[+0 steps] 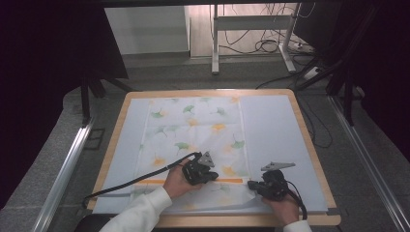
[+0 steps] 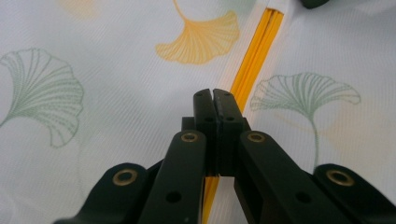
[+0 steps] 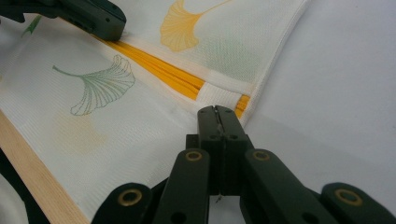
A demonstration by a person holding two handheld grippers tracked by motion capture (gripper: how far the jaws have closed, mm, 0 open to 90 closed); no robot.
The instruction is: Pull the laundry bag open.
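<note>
Cloth [image 1: 193,128] w/ ginkgo print lies flat, near edge not yet folded; left gripper [image 2: 215,100] jaws closed near orange stripe [image 2: 254,58]; right gripper [image 3: 217,116] closed at cloth corner; whether either pinches fabric, cannot tell.

Lab or test room, not home. Wooden-edged table [image 1: 123,116] stands alone on grey carpet [image 1: 159,77], flanked by aluminium rails [image 1: 65,166]. Black curtains [image 1: 43,72] close off both sides. Behind: white metal desk frame [image 1: 251,21], loose cables [image 1: 268,46] tangled on floor, power strip [image 1: 312,72].
</note>
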